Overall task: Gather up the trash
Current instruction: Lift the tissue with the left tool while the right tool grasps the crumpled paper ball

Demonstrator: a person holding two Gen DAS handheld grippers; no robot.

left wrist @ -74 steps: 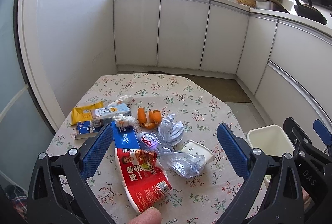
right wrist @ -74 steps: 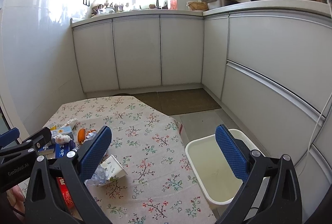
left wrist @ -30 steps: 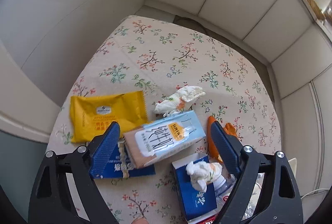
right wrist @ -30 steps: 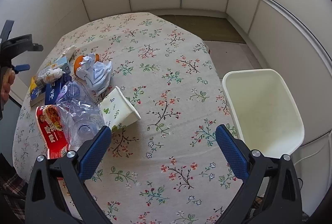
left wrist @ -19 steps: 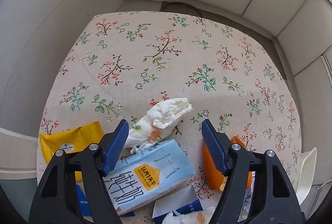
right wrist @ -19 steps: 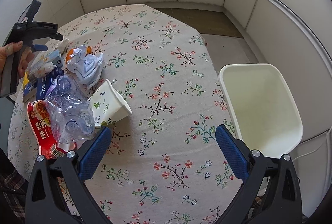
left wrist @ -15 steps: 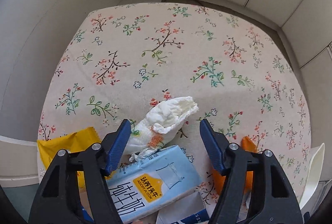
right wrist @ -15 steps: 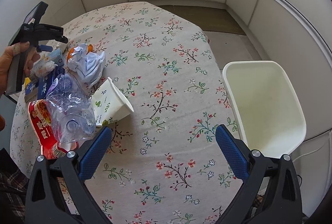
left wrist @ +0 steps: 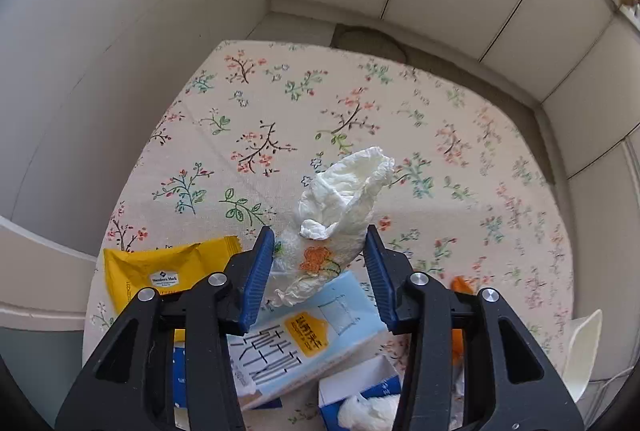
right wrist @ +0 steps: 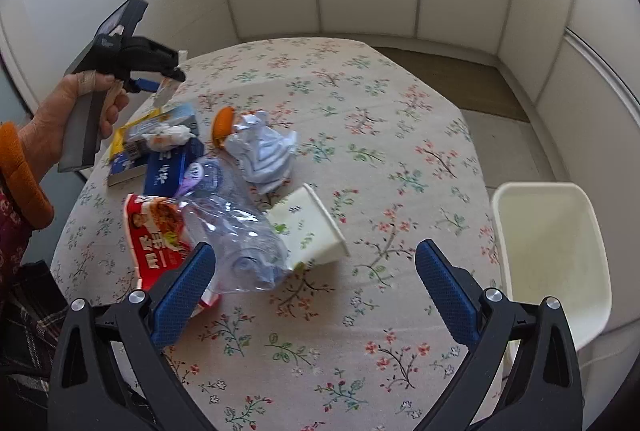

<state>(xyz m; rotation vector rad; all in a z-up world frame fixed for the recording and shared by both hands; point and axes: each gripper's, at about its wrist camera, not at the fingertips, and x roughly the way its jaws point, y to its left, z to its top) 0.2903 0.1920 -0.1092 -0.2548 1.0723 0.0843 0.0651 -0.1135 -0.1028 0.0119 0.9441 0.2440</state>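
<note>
A crumpled white tissue (left wrist: 340, 199) with an orange flower print sits between the blue pads of my left gripper (left wrist: 318, 237). The jaws are closing and both pads touch its sides. In the right wrist view the left gripper (right wrist: 164, 87), held in a person's hand, has the tissue (right wrist: 169, 90) at its tip above the table's left edge. My right gripper (right wrist: 314, 251) is open and holds nothing. It hovers over a crushed clear plastic bottle (right wrist: 236, 231) and a tipped paper cup (right wrist: 308, 227). The white bin (right wrist: 552, 255) stands beside the table on the right.
More trash lies on the floral tablecloth (right wrist: 400, 111): a yellow packet (left wrist: 160, 271), a light blue carton (left wrist: 304, 335), a blue tissue box (left wrist: 360, 387), orange peel (right wrist: 224, 123), crumpled paper (right wrist: 264, 147) and a red wrapper (right wrist: 156, 231). White cabinets surround the table.
The left jaws have narrowed from wide around the carton to both sides of the tissue, after moving forward over it. The right gripper shifted toward the bottle and cup.
</note>
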